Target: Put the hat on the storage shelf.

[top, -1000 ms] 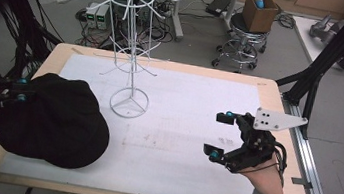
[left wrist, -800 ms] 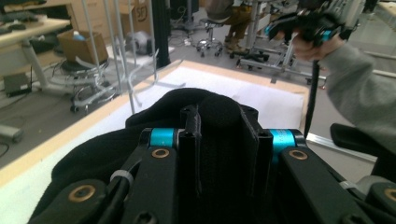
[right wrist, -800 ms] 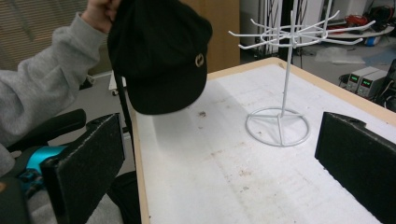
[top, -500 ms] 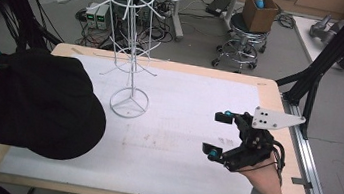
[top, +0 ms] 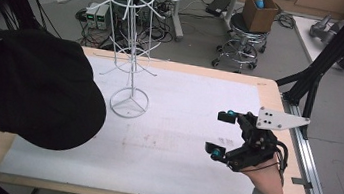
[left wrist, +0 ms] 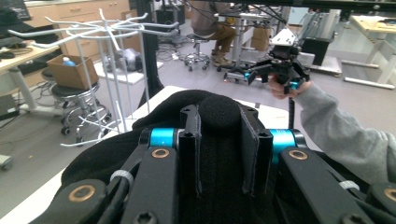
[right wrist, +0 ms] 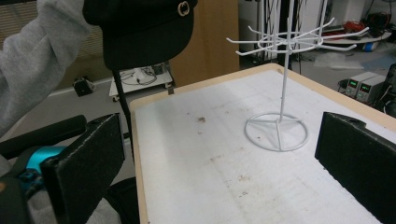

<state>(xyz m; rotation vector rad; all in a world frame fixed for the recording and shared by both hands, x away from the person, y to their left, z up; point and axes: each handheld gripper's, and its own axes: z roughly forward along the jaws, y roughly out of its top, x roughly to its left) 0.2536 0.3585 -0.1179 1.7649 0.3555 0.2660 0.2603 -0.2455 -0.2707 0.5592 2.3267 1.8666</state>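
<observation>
The black cap (top: 30, 88) is at the left of the high view, lifted above the left edge of the table (top: 271, 90). In the left gripper view, the left gripper (left wrist: 219, 135) is clamped on the cap's fabric, and a fold of the cap bulges up between its two jaws. The white wire rack (top: 133, 46) stands at the upper centre of the high view, just beside the cap. The right gripper (top: 223, 134) is at the lower right of the high view, over the white mat (top: 179, 143); its jaws stand wide apart with nothing between them.
</observation>
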